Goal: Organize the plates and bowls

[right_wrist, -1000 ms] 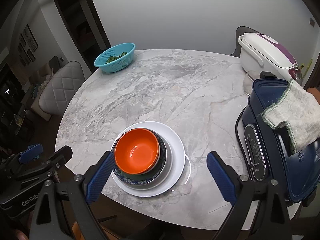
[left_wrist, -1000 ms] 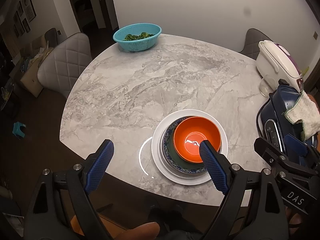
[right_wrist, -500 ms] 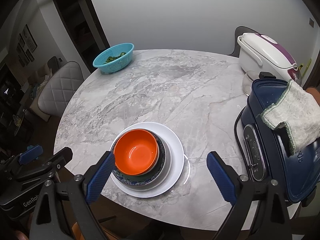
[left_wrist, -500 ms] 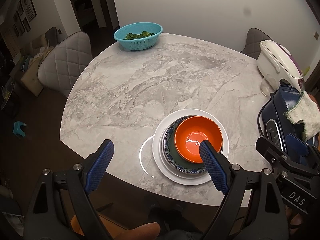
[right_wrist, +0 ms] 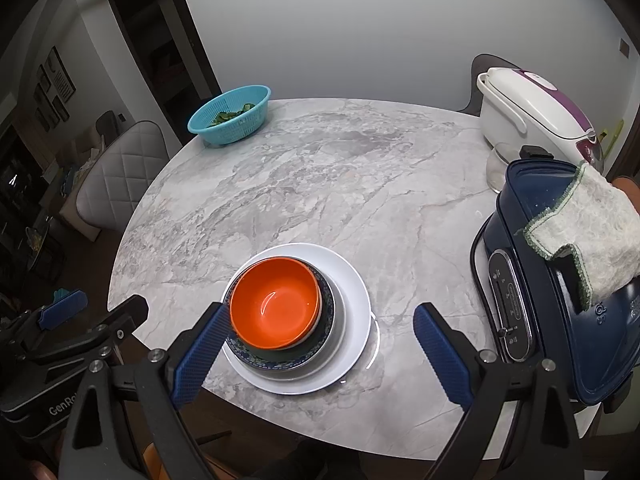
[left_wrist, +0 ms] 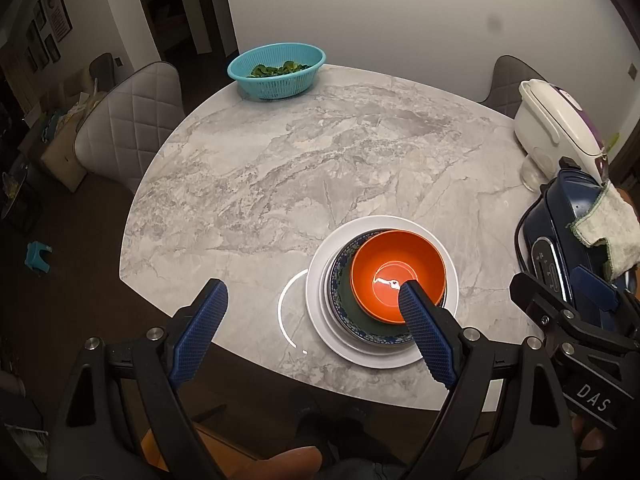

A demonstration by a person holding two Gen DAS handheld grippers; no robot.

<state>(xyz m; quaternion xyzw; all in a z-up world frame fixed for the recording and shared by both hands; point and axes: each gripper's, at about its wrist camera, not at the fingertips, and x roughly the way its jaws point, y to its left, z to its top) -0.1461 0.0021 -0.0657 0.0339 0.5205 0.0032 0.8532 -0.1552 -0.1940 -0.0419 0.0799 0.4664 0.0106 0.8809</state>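
plates and bowls: orange bowl (right_wrist: pixel 276 308) nested atop the dark bowl (right_wrist: pixel 325 330) and white plate (right_wrist: pixel 354 304) at the table's (right_wrist: pixel 320 184) near edge; stacking looks finished. my left tongs (left_wrist: pixel 312 300) and right tongs (right_wrist: pixel 320 320) hang released, empty.

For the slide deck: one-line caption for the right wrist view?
Open right gripper above orange bowl stacked on white plate, marble table.

Marble table (left_wrist: pixel 280 168), quilted chair (left_wrist: pixel 128 136), grey wall (right_wrist: pixel 360 28)
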